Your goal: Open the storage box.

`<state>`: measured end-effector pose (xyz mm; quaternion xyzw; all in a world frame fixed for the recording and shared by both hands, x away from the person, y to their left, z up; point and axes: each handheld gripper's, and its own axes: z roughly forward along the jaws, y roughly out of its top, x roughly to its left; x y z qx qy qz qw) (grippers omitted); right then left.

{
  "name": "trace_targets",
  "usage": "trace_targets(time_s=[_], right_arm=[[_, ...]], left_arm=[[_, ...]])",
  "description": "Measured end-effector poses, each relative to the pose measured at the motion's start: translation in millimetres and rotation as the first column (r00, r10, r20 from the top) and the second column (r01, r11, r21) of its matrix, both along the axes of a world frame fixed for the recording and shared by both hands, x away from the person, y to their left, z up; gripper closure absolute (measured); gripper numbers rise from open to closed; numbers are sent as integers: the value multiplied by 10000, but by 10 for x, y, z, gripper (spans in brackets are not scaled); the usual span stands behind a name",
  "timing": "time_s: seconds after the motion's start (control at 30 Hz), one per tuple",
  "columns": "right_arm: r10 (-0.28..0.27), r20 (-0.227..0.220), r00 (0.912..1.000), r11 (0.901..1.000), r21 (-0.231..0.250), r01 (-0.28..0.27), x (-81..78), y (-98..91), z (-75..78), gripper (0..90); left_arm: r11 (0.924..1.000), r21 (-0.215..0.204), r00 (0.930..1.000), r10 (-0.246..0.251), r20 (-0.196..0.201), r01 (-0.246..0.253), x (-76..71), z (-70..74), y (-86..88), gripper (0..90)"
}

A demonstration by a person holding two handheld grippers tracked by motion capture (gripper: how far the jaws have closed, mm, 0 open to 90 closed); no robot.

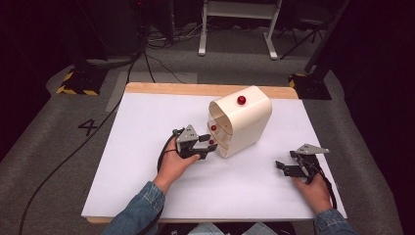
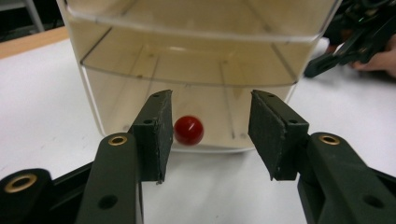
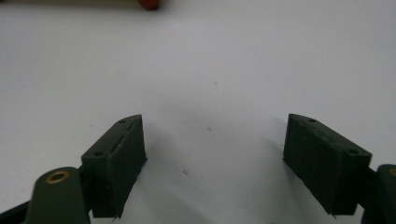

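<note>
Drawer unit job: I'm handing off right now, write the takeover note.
Left claw: open, facing the bottom drawer's red knob, which sits near its left pad, not gripped.
Right claw: open, holding nothing, over bare white table, right of the unit.
Cream drawer unit: stands mid-table; drawers look shut.
Done: approach. Left: likely centre on the knob, close, pull.
</note>
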<state>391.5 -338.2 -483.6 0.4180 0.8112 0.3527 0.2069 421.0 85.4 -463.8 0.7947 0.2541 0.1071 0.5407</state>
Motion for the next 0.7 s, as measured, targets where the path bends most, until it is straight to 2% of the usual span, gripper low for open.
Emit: trace_targets(time_s=[0.13, 0.2, 0.33, 0.37, 0.43, 0.7], right_arm=[[2, -11, 10000, 10000, 10, -2, 1, -1, 0, 211], [1, 5, 10000, 10000, -6, -1, 0, 0, 0, 211], [1, 51, 10000, 10000, -61, -1, -4, 3, 1, 211], [0, 55, 10000, 10000, -67, 0, -5, 3, 1, 211], [4, 54, 10000, 10000, -54, -4, -4, 3, 0, 211], [2, 44, 10000, 10000, -45, -2, -3, 2, 0, 210]], left_arm=[[9994, 308, 9999, 160, 47, -161, 30, -47, -16, 505], [9985, 497, 9997, 217, -81, -213, 39, -60, -32, 520], [9937, 1078, 9994, 330, -120, -316, 50, -67, -33, 628], [9948, 971, 9991, 324, -269, -297, 50, -75, -37, 673], [9948, 962, 9988, 374, -320, -341, 52, -80, -32, 727], [9931, 1119, 9988, 386, -303, -350, 46, -60, -35, 740]])
